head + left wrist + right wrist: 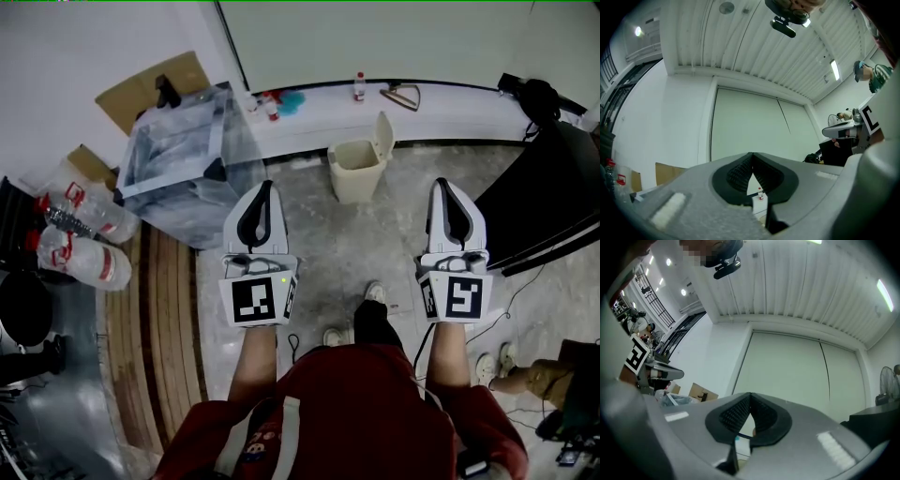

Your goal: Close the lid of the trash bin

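Observation:
A small beige trash bin stands on the stone floor against a white ledge, its flip lid raised upright at the bin's right side. My left gripper hovers to the bin's lower left, jaws shut and empty. My right gripper is held to the bin's lower right, also shut with nothing in it. Neither touches the bin. In the left gripper view the ribbed pads meet at the tip; the right gripper view shows its pads meeting the same way. Both views look up at a wall and ceiling, with the bin hidden.
A clear plastic crate sits left of the bin, with water jugs and cardboard beyond it. The white ledge carries small bottles. A black cabinet stands at right. Wooden planks run along the left.

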Tool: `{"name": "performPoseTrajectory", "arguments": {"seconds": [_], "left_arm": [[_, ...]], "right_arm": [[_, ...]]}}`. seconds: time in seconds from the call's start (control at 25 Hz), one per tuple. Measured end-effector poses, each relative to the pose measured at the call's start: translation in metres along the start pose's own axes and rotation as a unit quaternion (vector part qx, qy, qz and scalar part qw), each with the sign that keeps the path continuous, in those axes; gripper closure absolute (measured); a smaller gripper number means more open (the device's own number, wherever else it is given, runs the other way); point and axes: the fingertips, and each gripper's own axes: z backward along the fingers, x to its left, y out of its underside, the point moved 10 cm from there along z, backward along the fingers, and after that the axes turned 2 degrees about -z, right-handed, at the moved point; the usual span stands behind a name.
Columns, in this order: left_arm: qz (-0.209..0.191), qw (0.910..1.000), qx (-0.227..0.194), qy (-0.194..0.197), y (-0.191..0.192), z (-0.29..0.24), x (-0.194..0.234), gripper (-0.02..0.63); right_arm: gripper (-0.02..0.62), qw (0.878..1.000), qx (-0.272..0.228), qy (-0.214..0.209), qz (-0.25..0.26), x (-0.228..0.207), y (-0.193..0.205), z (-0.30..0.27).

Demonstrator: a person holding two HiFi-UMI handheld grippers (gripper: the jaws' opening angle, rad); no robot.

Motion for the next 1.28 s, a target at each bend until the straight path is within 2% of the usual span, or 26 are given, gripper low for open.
{"name": "performPoseTrajectory", "arguments": {"seconds": [0.32,0.52,0.92,1.28], "left_arm": [[0.002,0.9999,0.012,0.001,0.021,-0.035,0.002,0.603],[0.000,0.9998,0.020,0.004,0.031,-0.076,0.001,0.601],[-0.001,0.9992,0.039,-0.005,0.049,-0.186,-0.014,0.602],[-0.009,0.9988,0.047,-0.010,0.063,-0.285,-0.049,0.601]], "right_arm": [[0.595,1.000,0.007,0.001,-0.015,-0.013,0.027,-0.033],[0.595,1.000,0.015,-0.003,-0.019,-0.033,0.044,-0.068],[0.595,0.999,0.034,-0.009,-0.036,-0.103,0.088,-0.155],[0.595,0.997,0.036,-0.018,-0.059,-0.177,0.127,-0.222]]}}
